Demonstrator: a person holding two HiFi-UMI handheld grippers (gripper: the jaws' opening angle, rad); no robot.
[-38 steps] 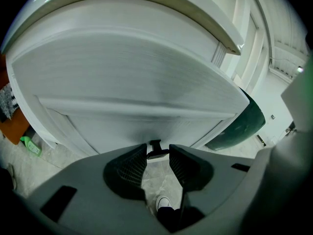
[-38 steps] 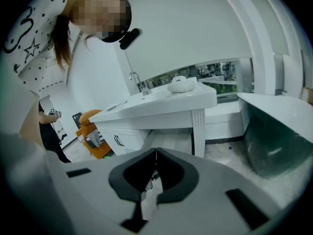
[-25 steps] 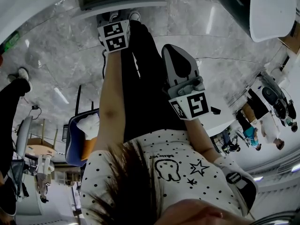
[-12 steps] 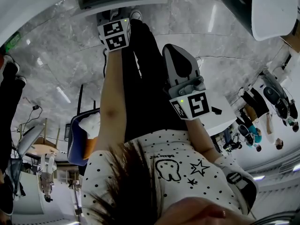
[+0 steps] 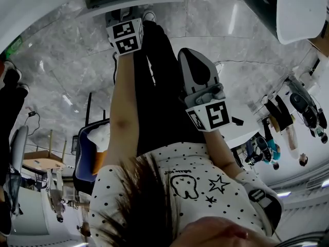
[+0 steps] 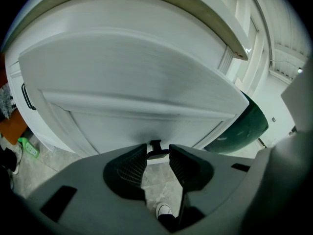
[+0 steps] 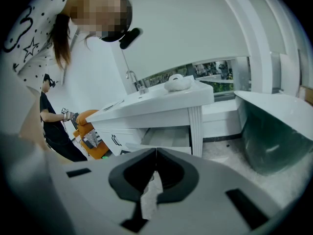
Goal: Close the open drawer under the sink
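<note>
**Open drawer [image 7: 166,138] under the white sink counter [image 7: 156,104], with the left gripper [image 6: 158,155] on its handle [image 6: 155,145].**

Only the left gripper view shows the grip: the jaws are wide and their tips are clamped on the ends of the dark handle, just below the counter's edge. Only the right gripper view shows the drawer standing open beneath the counter. The right gripper [image 7: 156,153], back from the counter, has its jaws pressed together on nothing. The head view shows grey marble floor [image 5: 61,50] before the counter. A second person [image 7: 54,126] stands beyond its left end.
</note>
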